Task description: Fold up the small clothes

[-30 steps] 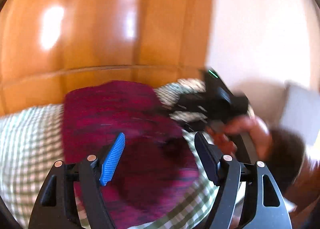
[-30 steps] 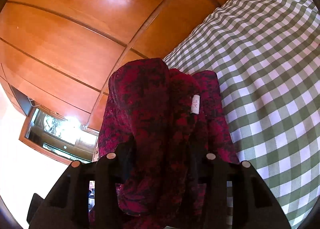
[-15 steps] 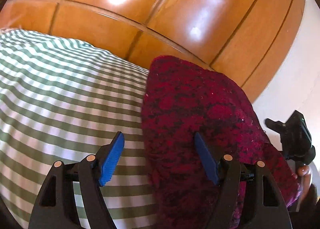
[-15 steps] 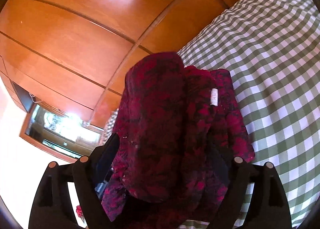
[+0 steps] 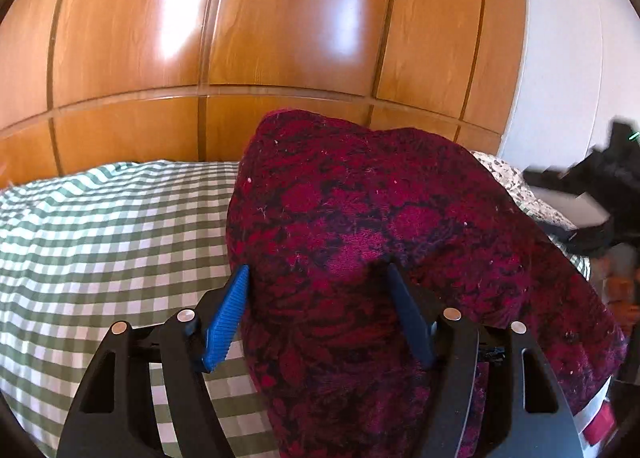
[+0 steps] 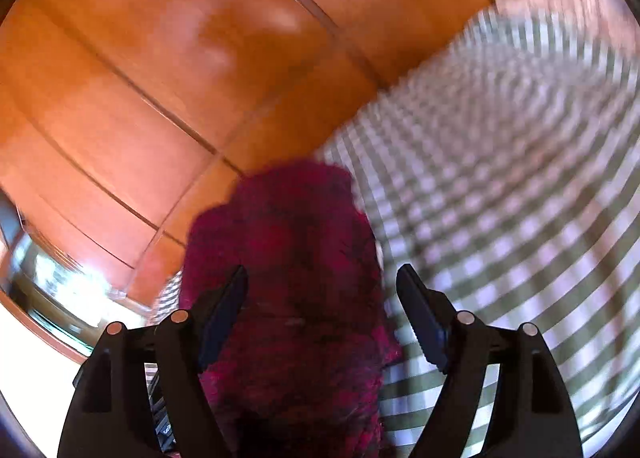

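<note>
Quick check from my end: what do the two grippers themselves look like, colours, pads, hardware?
Left gripper: black plastic frame with triangular cut-outs and silver round pins; its fingers carry bright blue ribbed pads. Right gripper: the same black frame and silver pins, but its pads look dark, ribbed along the edge. No cables, sleeves or printed markings show.

Motion is smearing the right wrist view, blurring the checked bedcover (image 6: 500,194) and wooden panels (image 6: 160,58). The crimson garment (image 5: 380,226) is running off the bottom edge, hiding the left gripper's (image 5: 320,312) right pad, while a dark blurred shape (image 5: 596,198) is sitting at the right edge.
</note>
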{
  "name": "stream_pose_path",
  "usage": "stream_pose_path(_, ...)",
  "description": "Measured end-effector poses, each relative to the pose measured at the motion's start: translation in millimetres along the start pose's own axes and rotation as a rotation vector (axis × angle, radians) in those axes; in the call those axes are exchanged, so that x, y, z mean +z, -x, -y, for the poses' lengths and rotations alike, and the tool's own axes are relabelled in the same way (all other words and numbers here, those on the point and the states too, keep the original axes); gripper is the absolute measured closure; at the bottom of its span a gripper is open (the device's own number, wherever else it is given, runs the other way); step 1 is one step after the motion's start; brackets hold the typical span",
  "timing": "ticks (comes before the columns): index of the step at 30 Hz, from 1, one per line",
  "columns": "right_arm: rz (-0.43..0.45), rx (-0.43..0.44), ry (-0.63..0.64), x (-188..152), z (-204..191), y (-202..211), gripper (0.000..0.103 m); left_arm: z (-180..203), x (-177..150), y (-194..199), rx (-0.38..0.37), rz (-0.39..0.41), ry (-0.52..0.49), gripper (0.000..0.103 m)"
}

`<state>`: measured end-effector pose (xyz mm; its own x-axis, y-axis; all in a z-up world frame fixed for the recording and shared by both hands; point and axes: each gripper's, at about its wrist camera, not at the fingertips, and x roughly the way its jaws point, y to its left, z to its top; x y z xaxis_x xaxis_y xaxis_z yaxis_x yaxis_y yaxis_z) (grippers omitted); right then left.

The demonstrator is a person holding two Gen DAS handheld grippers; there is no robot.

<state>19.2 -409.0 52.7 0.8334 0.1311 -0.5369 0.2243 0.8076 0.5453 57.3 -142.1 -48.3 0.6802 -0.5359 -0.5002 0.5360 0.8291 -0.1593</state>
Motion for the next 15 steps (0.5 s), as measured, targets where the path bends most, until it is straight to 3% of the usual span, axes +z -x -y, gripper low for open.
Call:
stream_pose_path(2,0.015,-0.01,0.105,0.2,-29.1,7.3,0.029,-2.1,0.1,-3.2,0.001,-0.002,0.016,0.035)
stream_pose_path(6,-0.051,0.025,0.272,-14.9,-81.2,-8.6,0.037,0.0,-0.9,-4.2,0.038,0.008,0.011,0.035)
stream_pose_path(8,-0.07,-0.051,0.38,-26.9,-96.4,-24.9,0.04,2.8,-1.0,2.0,0.048,0.014,0.018,0.034)
stream_pose_path(10,-0.095,-0.178,0.441,-38.4,-92.0,-40.5,0.041,-2.0,-1.5,-2.3,0.067,0.005,0.032,0.029)
stream_pose_path(12,-0.094,-0.261,0.454,-47.1,-72.1,-49.6,0.053,-6.4,-1.5,-2.6,0.067,-0.005,0.056,0.022)
stream_pose_path(15,-0.097,-0.266,0.393,-63.3,-30.6,-63.1,0.053,-13.9,-1.2,-8.1,-0.036,-0.064,0.124,0.016)
